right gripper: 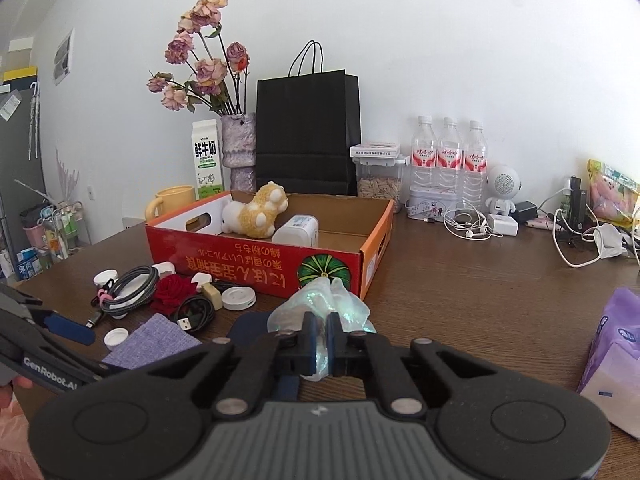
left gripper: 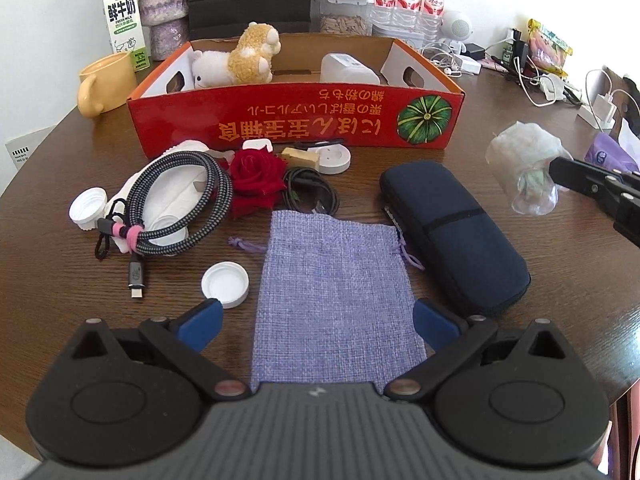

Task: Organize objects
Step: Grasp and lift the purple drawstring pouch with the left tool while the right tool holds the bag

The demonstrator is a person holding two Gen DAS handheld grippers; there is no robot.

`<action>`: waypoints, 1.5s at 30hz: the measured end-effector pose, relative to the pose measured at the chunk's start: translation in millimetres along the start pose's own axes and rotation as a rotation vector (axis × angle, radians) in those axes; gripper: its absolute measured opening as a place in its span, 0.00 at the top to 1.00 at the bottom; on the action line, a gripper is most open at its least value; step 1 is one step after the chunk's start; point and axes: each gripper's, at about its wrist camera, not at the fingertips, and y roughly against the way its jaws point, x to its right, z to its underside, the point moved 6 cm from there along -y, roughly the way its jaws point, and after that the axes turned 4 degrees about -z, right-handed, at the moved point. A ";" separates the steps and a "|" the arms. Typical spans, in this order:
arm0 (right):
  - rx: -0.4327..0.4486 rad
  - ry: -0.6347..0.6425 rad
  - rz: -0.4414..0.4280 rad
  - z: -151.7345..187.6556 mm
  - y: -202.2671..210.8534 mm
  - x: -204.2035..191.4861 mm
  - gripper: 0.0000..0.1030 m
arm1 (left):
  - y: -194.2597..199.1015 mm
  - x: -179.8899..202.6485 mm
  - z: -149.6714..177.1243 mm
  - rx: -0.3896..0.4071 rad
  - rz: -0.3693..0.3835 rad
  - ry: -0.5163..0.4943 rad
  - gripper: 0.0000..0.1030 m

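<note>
My right gripper is shut on a crumpled translucent plastic bag and holds it above the table, in front of the red cardboard box. In the left wrist view the bag hangs at the right, pinched by that gripper. My left gripper is open, its blue pads either side of the near end of a purple cloth pouch lying flat. A plush toy and a white container lie in the box.
On the table lie a dark blue case, a braided cable, a red rose, a black cable and white caps. A mug, milk carton and water bottles stand behind; a tissue pack lies right.
</note>
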 end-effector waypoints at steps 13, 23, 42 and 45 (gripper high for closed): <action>-0.001 0.000 -0.013 3.7 0.3 -9.8 0.96 | -15.0 8.2 7.0 -0.008 -0.025 -0.014 0.00; -0.003 0.007 -0.017 4.8 1.5 -14.6 0.96 | -5.2 10.2 4.7 0.040 -0.006 -0.029 0.45; 0.007 0.009 -0.015 3.0 5.6 -18.3 0.96 | 15.7 12.4 -5.4 0.079 -0.011 -0.039 0.00; 0.007 0.004 -0.012 3.7 5.9 -16.5 0.96 | 8.8 22.0 -5.4 0.035 -0.001 -0.054 0.00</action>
